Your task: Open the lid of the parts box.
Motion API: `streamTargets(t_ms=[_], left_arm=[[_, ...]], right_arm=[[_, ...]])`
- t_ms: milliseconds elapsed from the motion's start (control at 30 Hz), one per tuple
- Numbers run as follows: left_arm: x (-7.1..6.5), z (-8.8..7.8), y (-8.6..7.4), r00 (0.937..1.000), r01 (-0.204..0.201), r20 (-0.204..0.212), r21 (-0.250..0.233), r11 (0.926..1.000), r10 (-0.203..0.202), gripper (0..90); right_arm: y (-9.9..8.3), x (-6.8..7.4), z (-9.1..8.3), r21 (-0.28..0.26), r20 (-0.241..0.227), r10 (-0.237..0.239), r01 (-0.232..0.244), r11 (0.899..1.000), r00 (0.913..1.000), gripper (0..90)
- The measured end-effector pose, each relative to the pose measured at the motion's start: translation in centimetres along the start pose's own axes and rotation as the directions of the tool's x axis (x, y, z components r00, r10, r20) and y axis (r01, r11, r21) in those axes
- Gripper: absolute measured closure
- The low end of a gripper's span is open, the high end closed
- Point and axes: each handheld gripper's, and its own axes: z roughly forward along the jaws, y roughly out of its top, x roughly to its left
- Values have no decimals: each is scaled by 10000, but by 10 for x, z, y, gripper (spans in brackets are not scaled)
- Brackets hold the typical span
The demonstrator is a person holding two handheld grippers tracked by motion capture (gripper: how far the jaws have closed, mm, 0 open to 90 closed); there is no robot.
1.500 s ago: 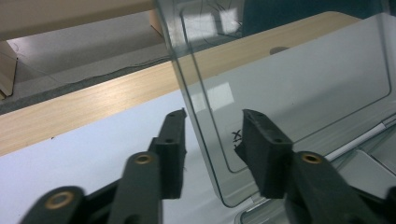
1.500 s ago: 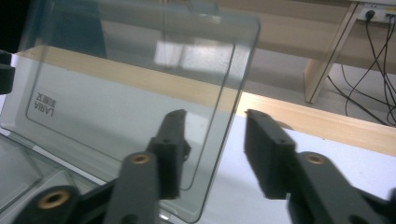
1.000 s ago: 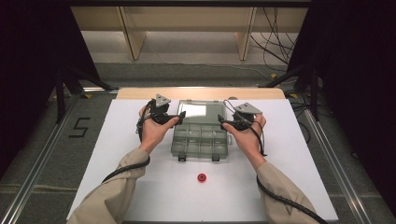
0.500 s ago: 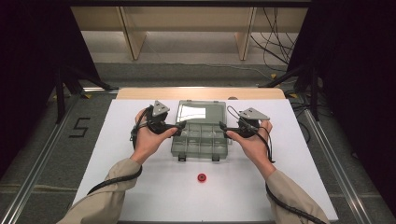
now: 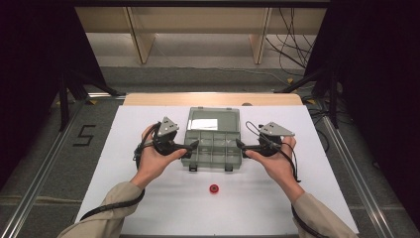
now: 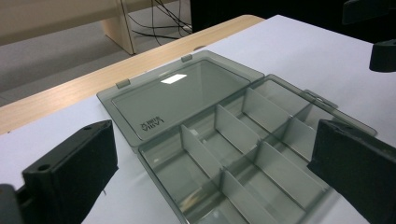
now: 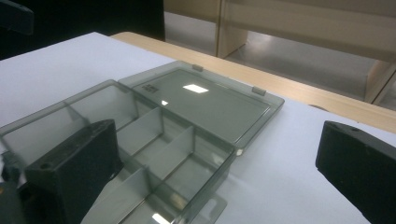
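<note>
Organizer box lies opened flat; both the left gripper and right gripper, jaws just spread, flank it empty, probably poised to fetch the 1 red piece.

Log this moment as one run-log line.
box: open, lid flat, compartments empty | left gripper: jaws just opened, nothing between | right gripper: jaws just opened, nothing between | red piece: on table, untouched

We are seeing a small red ring lying on the white worktop, cables trailing behind.
</note>
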Motion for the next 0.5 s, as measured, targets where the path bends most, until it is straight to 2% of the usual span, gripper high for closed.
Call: streamTargets(t_ms=[100, 133, 200, 233, 433, 467, 500], left_arm=[[-4, -6, -4, 9999, -95, 99, 32, 9999, 95, 0], [-6, -7, -6, 9998, -114, 150, 56, 9999, 113, 0], [-9, -11, -9, 9992, -244, 313, 146, 9996, 240, 0], [-11, -13, -11, 9989, -310, 344, 197, 9993, 303, 0], [-19, -24, -21, 9962, -615, 641, 277, 9977, 596, 0], [-21, -26, -23, 9965, -566, 623, 263, 9981, 549, 0], [-22, -27, -24, 9960, -597, 684, 229, 9980, 580, 0]], right_arm=[[-3, 4, -7, -87, -132, -166, 165, 9998, 9998, 1], [-3, 6, -10, 89, -223, -168, 170, 9998, 9996, 2], [-5, 8, -14, -35, -337, -365, 364, 9993, 9988, 2], [-6, 10, -16, -51, -486, -199, 196, 9998, 9986, 2], [-11, 17, -32, -25, -708, -348, 347, 9994, 9969, 2], [-12, 17, -34, 37, -688, -354, 358, 9994, 9970, 2], [-14, 18, -35, -139, -797, -297, 287, 9995, 9964, 2]])
